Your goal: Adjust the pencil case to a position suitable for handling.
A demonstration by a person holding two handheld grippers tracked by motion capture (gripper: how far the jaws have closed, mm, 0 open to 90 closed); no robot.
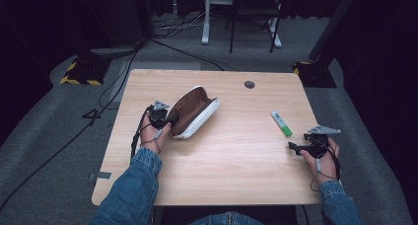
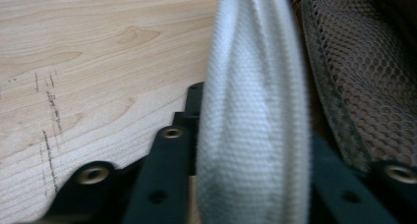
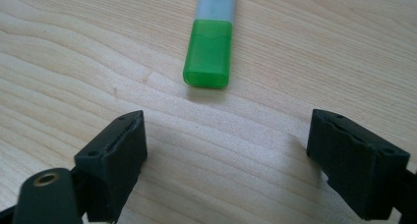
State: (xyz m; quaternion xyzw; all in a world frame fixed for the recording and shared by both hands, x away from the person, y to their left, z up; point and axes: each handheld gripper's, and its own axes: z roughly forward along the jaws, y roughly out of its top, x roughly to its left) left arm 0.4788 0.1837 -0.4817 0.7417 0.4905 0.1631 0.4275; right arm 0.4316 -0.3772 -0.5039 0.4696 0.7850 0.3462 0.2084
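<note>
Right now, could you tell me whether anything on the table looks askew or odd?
The pencil case gapes open, tipped up on its edge where the left gripper pinches its white rim. The green-capped marker lies flat.

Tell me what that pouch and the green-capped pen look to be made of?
Pouch: woven fabric, matte, a visible canvas-like weave on its pale edge, with brown mesh netting inside. Pen: likely plastic; the green cap looks smooth, slightly glossy and translucent.

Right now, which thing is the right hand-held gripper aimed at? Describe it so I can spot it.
On the wooden table, look toward its right edge. Just ahead of the right hand-held gripper lies a highlighter, flat and alone. Its bright green cap and pale barrel set it apart from the brown-lined pouch at left.
</note>
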